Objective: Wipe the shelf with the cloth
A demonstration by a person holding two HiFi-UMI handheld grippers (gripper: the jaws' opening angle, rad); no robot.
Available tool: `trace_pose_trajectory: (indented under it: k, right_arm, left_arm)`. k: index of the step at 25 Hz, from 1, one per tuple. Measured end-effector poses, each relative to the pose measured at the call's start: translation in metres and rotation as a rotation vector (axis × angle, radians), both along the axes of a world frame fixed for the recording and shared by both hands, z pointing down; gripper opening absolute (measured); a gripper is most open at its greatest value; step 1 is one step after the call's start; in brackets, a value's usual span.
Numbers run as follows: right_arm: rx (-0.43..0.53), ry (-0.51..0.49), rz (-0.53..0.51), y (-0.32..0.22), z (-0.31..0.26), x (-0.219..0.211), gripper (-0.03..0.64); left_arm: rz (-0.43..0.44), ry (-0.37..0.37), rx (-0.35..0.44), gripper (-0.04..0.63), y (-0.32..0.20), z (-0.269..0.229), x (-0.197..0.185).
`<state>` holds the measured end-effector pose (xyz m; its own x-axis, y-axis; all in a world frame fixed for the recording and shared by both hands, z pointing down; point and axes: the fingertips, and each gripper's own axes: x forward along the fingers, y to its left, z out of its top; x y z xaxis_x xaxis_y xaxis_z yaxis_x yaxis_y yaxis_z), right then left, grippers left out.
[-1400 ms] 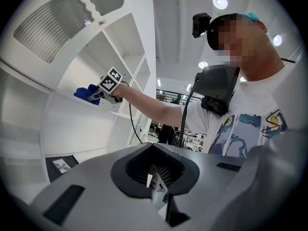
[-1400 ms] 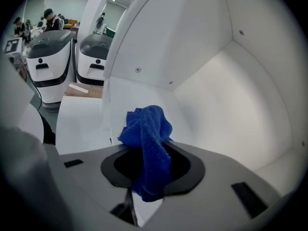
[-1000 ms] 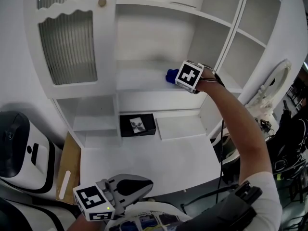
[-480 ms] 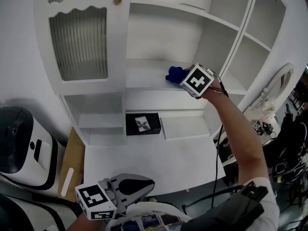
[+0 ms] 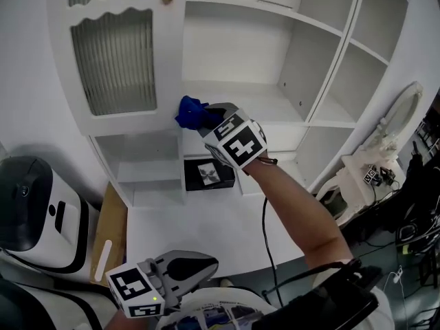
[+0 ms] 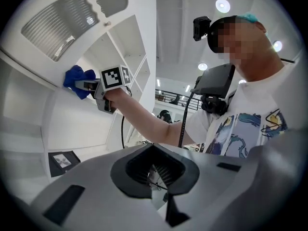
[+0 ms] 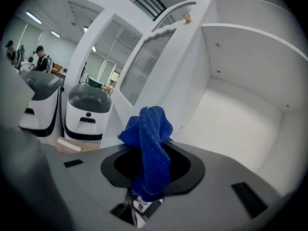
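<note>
My right gripper [image 5: 205, 118] is shut on a crumpled blue cloth [image 5: 190, 112]. It holds the cloth at the left end of the white shelf [image 5: 275, 104], right beside the edge of the cabinet door. In the right gripper view the cloth [image 7: 149, 143] bunches up out of the shut jaws, with the bare shelf board [image 7: 231, 124] beyond to the right. The left gripper view shows the same cloth [image 6: 77, 78] from below. My left gripper [image 5: 184, 268] hangs low near the person's body, shut with nothing in it.
A cabinet door with ribbed glass [image 5: 113, 53] stands just left of the cloth. A black box [image 5: 210, 174] lies in the compartment under the shelf, above a white desk top [image 5: 206, 229]. A white machine [image 5: 34, 212] and a cardboard sheet [image 5: 110, 222] sit at the left.
My right gripper has carried the cloth leftwards along the shelf, from its middle to its left end by the door. The left gripper has stayed low.
</note>
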<state>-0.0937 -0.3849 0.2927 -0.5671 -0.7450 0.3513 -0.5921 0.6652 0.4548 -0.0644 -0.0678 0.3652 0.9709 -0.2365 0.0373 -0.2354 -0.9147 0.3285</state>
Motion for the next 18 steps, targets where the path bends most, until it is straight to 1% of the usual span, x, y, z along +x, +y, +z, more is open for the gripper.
trace_pose_trajectory:
  k: [3, 6, 8, 12, 18]
  right_arm:
    - [-0.017, -0.138, 0.002, -0.003, 0.012, -0.008, 0.130]
    - [-0.009, -0.200, 0.022, -0.013, 0.020, 0.004, 0.130]
    - [0.008, -0.218, 0.035, -0.017, 0.020, 0.019, 0.130]
    - [0.041, -0.214, 0.070, -0.021, 0.019, 0.052, 0.130]
    - [0.054, -0.259, 0.163, -0.027, 0.022, 0.129, 0.130]
  left_arm:
    - [-0.008, -0.003, -0.009, 0.012, -0.001, 0.002, -0.001]
    - [0.000, -0.010, -0.016, 0.012, -0.003, 0.004, 0.004]
    - [0.011, -0.013, -0.023, 0.012, -0.005, 0.005, 0.010]
    - [0.037, -0.018, -0.029, 0.012, -0.012, 0.005, 0.027]
    - [0.087, -0.031, -0.033, 0.012, -0.025, 0.009, 0.057]
